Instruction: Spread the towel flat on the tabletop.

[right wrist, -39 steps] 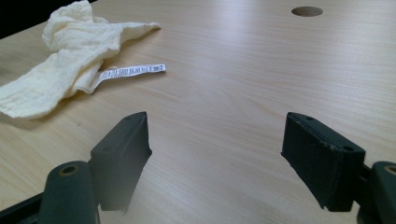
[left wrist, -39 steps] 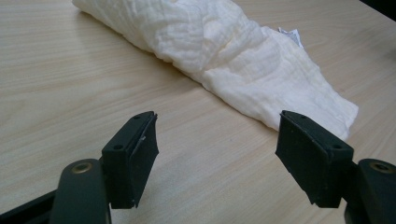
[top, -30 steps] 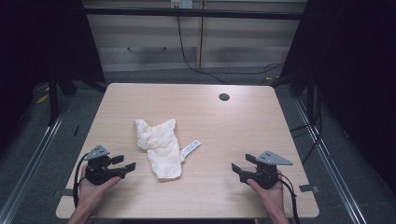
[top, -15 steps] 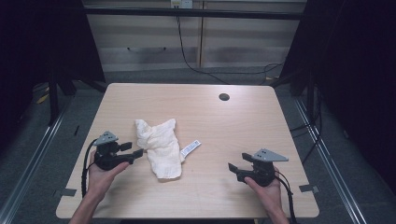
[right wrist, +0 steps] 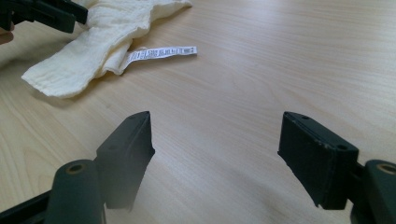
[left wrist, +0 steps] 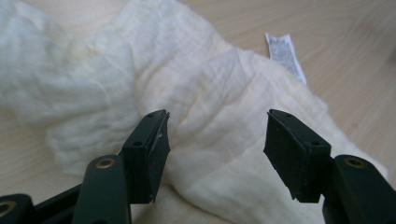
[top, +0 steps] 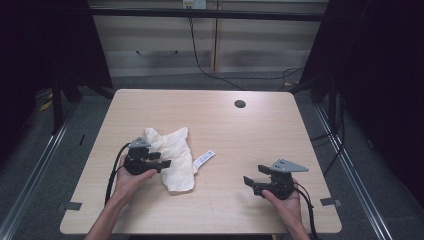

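Cloth (top: 172, 157) left of centre on table (top: 280, 135); tag (top: 204, 158) at its right edge. Left gripper (top: 162, 164) over cloth; right gripper (top: 248, 182) well right, apart.

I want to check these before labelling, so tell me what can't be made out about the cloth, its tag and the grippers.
- Cloth: its left edge is hidden under the left gripper in the high view, and the frame edges cut it off in the left gripper view.
- Tag: the print is too small to read in the right gripper view, and blurred in the left gripper view.
- Right gripper: its near jaws are out of focus.
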### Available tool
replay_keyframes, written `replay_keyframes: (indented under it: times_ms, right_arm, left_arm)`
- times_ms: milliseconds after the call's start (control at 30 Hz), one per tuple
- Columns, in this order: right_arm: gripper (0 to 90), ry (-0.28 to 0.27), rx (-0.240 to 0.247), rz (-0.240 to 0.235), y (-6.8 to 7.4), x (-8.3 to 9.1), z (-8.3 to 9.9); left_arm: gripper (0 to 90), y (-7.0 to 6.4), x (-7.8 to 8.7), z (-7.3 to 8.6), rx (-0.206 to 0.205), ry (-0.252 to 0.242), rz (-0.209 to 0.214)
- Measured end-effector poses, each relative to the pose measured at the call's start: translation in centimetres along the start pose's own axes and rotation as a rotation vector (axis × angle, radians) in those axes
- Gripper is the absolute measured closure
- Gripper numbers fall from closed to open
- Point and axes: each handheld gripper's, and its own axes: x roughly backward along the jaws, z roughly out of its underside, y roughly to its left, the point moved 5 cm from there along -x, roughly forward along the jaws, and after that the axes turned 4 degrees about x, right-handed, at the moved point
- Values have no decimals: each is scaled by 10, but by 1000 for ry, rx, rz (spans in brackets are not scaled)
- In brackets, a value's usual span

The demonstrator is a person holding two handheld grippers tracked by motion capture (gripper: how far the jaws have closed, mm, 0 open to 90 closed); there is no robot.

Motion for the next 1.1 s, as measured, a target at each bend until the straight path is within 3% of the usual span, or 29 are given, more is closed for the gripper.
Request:
replay_keyframes:
  times_ms: [167, 333, 367, 433, 467, 500, 567, 600, 800, 1100]
  right_arm:
    - [254, 6, -4, -5, 1, -1, 0]
    - [251, 5, 2, -11, 2, -2, 0]
    - [251, 5, 2, -12, 2, -2, 0]
    - [249, 7, 0, -10, 2, -1, 0]
    - [249, 7, 0, -10, 2, -1, 0]
    - [250, 6, 0, -8, 1, -1, 0]
    - [250, 10, -1, -13, 2, -1, 0]
    - [250, 10, -1, -13, 2, -1, 0]
    - [250, 8, -1, -12, 2, 0, 0]
    - [250, 9, 7, -15, 3, -1, -2]
  left_arm:
    - [415, -2, -10, 4, -36, 51, -8]
    - [431, -6, -20, 2, -94, 93, -49]
    - [461, -7, -22, 1, -96, 86, -56]
    - [558, -10, -24, 1, -173, 100, -116]
    - [598, -10, -24, 1, -173, 100, -116]
    - [598, -11, -24, 1, -174, 102, -102]
    - [798, -13, -25, 2, -167, 94, -70]
    - [825, -13, -25, 2, -167, 94, -70]
    - [847, -18, -26, 3, -157, 87, -25]
    - [847, -47, -34, 7, -215, 105, 62]
